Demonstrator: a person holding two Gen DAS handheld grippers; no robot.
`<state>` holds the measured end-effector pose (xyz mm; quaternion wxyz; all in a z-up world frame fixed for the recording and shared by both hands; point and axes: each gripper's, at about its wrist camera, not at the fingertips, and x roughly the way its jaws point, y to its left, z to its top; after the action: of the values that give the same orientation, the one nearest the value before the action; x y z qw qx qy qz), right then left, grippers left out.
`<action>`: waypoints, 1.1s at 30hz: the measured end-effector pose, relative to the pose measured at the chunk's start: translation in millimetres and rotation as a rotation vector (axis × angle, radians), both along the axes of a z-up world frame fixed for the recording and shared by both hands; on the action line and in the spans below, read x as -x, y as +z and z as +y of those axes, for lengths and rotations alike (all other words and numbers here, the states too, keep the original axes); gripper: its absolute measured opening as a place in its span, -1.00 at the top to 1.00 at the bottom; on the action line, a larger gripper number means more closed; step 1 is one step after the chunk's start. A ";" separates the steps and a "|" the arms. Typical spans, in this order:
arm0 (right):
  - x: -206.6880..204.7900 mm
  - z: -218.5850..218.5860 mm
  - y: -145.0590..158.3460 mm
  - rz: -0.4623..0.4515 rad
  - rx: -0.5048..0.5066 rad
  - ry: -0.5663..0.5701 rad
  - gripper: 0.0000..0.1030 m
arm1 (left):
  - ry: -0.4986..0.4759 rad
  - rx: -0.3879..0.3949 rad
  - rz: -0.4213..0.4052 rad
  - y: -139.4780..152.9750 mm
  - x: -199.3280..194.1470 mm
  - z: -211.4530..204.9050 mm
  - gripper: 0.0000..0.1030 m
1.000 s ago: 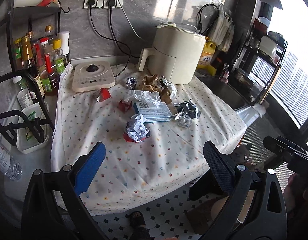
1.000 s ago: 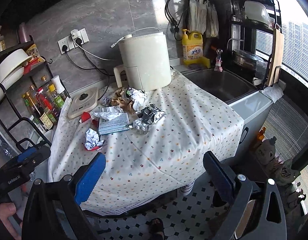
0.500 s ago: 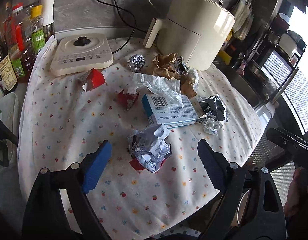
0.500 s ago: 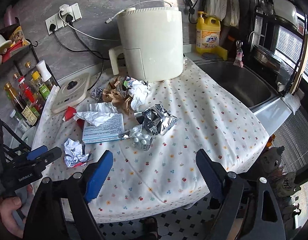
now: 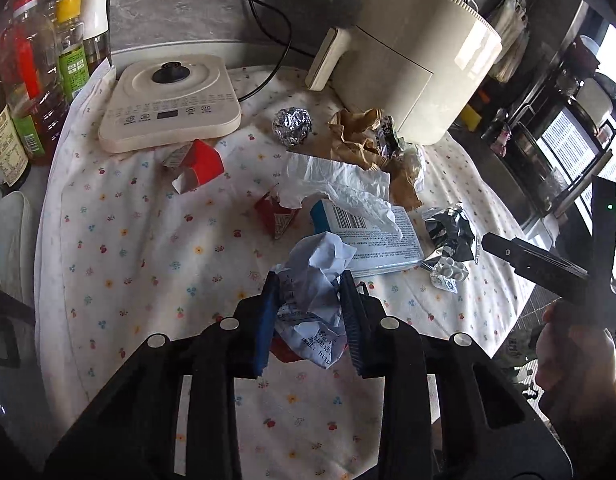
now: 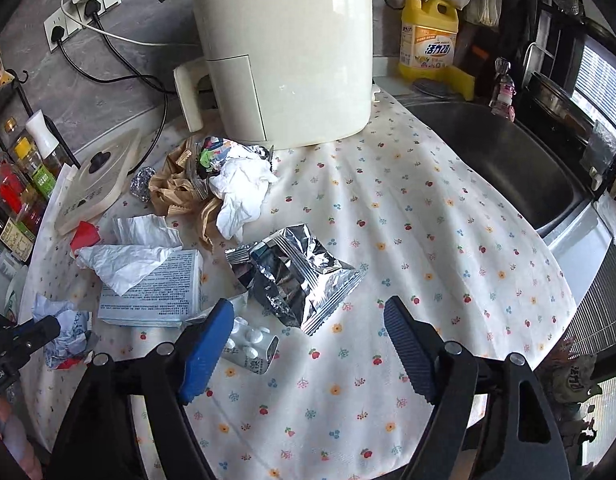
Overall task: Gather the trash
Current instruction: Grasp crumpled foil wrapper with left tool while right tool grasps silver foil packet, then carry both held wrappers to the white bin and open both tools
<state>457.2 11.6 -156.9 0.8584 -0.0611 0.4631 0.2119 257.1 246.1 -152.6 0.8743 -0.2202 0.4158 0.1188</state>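
Trash lies on a flower-print tablecloth (image 5: pixel 139 264). My left gripper (image 5: pixel 310 280) is shut on a crumpled printed paper ball (image 5: pixel 314 292); the ball also shows in the right wrist view (image 6: pixel 63 332). My right gripper (image 6: pixel 308 312) is open just above a silver foil snack bag (image 6: pixel 303 276) and a white pill blister (image 6: pixel 249 344). A blue-and-white box (image 5: pixel 372 236) with white tissue (image 5: pixel 340 188) on it, brown paper (image 5: pixel 360 136), a foil ball (image 5: pixel 291 126) and red carton scraps (image 5: pixel 197 164) lie beyond.
A cream air fryer (image 6: pixel 283 52) stands at the back, and a flat cream cooker base (image 5: pixel 169 102) at back left. Sauce bottles (image 5: pixel 23 80) stand at the left. A sink (image 6: pixel 496 164) and a yellow detergent bottle (image 6: pixel 428 44) are at the right.
My left gripper has moved forward and closed on the crumpled paper ball. My right gripper has come down and forward over the foil bag, still open.
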 end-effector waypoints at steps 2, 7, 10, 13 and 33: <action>-12.7 3.4 -4.9 0.006 -0.003 -0.011 -0.42 | 0.027 -0.004 -0.005 3.9 4.1 7.2 0.40; -38.5 14.1 -22.1 0.023 0.011 -0.013 -0.40 | 0.060 -0.042 0.001 9.4 10.6 20.9 0.40; -48.5 19.1 -34.1 0.050 0.025 -0.003 -0.31 | 0.077 -0.049 0.004 10.2 13.9 26.9 0.40; -55.2 19.8 -44.5 0.075 0.051 -0.003 -0.12 | 0.097 -0.044 -0.001 11.9 19.2 30.5 0.40; -29.7 -25.7 17.2 0.024 -0.049 0.004 0.51 | 0.061 -0.045 -0.099 38.3 11.1 4.1 0.40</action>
<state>486.8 -14.1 -139.7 0.8536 -0.0383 0.4679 0.2258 246.0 250.2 -114.3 0.8945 -0.2185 0.3624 0.1438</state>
